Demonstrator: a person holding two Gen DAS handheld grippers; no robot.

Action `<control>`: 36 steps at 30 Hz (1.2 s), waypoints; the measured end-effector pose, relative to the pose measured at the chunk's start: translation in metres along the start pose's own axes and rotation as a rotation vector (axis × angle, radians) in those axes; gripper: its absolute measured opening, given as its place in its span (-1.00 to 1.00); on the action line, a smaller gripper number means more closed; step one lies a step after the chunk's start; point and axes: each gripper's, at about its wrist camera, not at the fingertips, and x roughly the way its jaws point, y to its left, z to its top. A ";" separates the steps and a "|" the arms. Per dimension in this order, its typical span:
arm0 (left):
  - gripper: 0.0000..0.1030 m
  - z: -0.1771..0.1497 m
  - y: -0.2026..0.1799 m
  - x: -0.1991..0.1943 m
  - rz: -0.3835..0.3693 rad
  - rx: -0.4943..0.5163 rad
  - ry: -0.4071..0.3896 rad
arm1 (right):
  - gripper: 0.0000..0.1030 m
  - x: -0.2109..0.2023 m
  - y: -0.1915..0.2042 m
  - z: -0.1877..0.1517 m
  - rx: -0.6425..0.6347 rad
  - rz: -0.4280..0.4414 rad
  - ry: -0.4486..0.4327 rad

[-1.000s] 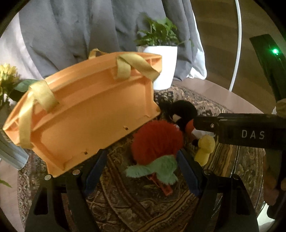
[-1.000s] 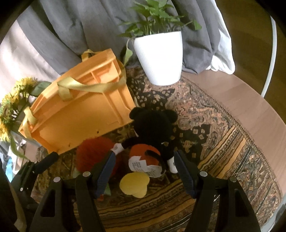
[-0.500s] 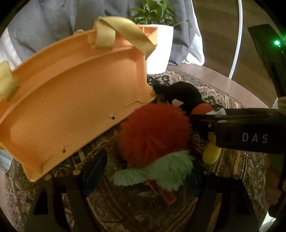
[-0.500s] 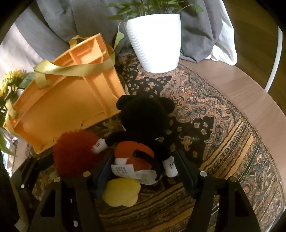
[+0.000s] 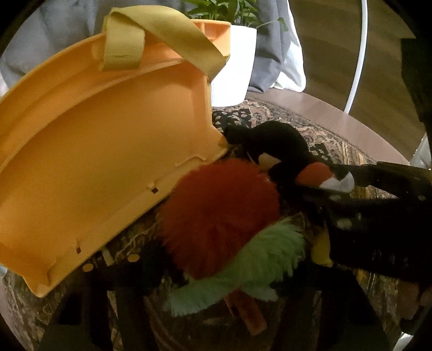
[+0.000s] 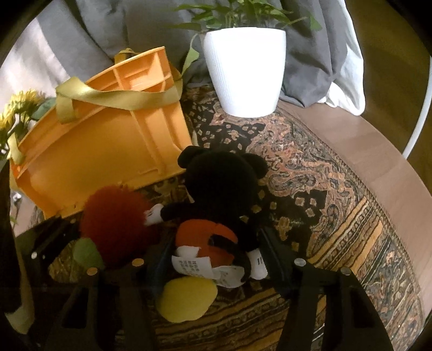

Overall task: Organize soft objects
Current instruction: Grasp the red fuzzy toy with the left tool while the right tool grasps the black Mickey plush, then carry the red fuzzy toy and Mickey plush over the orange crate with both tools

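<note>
A fluffy red plush with green feathery leaves (image 5: pixel 221 210) lies on the patterned rug, right between the fingers of my open left gripper (image 5: pixel 216 267); it also shows in the right wrist view (image 6: pixel 113 224). A black mouse plush with red shorts and yellow shoes (image 6: pixel 221 205) lies face down beside it, between the fingers of my open right gripper (image 6: pixel 213 251). In the left wrist view the mouse plush (image 5: pixel 280 151) lies behind the red one. An orange crate with yellow straps (image 6: pixel 108 145) stands just behind both toys, tilted; it fills the left of the left wrist view (image 5: pixel 102 156).
A white plant pot (image 6: pixel 245 67) stands on the patterned rug (image 6: pixel 337 189) behind the toys, with grey cloth (image 6: pixel 113 24) behind it. Yellow flowers (image 6: pixel 16 113) are at the far left. The right gripper's black body (image 5: pixel 378 216) crosses the left wrist view at right.
Both grippers have moved forward and down. The red plush now sits between my left fingers and the mouse plush between my right fingers. The crate looms closer.
</note>
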 end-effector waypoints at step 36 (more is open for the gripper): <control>-0.29 0.009 -0.013 -0.095 0.174 -0.289 -0.156 | -0.20 -0.072 -0.013 0.018 -0.082 0.160 -0.125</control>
